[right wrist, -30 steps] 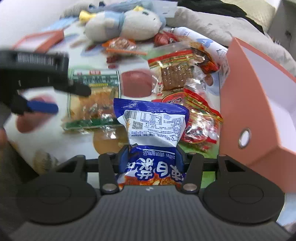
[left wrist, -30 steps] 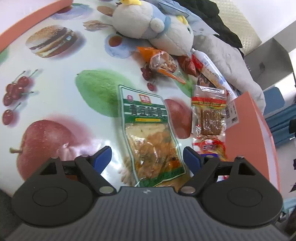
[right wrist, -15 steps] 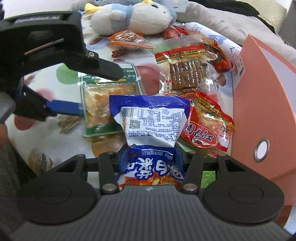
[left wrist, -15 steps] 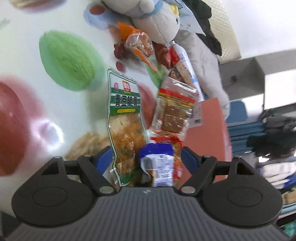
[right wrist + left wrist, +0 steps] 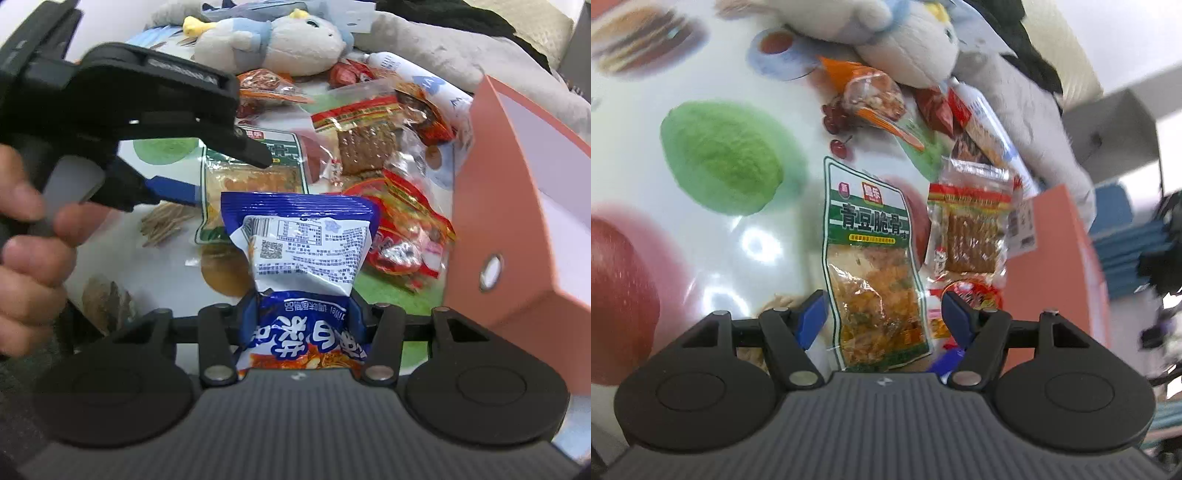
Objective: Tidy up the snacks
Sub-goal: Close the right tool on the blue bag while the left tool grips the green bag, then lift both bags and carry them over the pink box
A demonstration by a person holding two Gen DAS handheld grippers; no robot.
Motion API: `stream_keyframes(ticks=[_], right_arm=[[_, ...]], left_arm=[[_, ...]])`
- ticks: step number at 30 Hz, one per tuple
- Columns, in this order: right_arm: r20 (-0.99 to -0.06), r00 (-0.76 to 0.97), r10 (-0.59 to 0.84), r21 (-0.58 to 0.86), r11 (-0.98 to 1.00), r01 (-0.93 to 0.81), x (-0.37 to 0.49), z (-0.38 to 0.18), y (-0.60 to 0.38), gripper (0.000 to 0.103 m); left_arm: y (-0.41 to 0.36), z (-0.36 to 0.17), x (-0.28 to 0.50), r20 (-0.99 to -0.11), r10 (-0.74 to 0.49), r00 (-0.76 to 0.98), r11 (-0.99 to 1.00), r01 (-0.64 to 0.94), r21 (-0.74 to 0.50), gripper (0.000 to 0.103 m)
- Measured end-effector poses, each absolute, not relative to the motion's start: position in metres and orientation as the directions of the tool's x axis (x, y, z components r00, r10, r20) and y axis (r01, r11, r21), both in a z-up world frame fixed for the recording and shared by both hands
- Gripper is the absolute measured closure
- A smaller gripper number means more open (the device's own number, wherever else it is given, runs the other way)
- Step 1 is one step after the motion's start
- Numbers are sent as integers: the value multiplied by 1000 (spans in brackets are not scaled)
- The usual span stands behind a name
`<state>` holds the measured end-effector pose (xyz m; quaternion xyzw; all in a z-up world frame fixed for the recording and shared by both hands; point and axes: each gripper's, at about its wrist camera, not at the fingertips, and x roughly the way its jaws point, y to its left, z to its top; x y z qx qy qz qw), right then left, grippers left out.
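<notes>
Left wrist view, plush toy (image 5: 905, 40) upper centre, orange box (image 5: 1056, 266) right, green packet (image 5: 875, 266) between closing, unclenched left gripper (image 5: 882, 314) fingers, right gripper (image 5: 301, 317) grasping blue packet (image 5: 303, 236).

Looks like a home. A fruit-print tabletop (image 5: 731, 236) carries a plush toy (image 5: 273, 40). Rumpled blankets (image 5: 461, 48) lie behind.

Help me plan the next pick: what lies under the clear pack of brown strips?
The clear pack of brown strips overlaps the top of a red round-label packet, and printed tablecloth shows around them. Anything flat beneath its middle is covered.
</notes>
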<state>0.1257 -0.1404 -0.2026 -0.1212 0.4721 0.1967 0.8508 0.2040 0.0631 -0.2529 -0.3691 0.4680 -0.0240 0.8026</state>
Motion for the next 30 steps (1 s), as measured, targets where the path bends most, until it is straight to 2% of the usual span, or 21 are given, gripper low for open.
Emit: stream_keyframes(ticks=[7,13,17,25,30], right_arm=[[-863,470,184,-45,899,-435,112,-203,-159,52],[-871,462,168,-36,916,-400,106,-206,-173,52],[-876,456,158,-35,922,-386,103,-210,-178,52],[-872,460,164,-16,932,-361,101,-205,-186,52],[-862,470,189,9,933,-360,102,-195,-187,52]], left_arm=[[24,-242,219,-839,-247,484,903,-199,-381,30],[-9,-245,217,-883,-120,454,987,-43,-157,29],[-16,-248,220,-885,-89,457,993,-26,-113,30],[-16,-242,215,-870,-140,472,988,5,-157,65],[1,-236,207,-864,-175,473,972,-55,-227,73]])
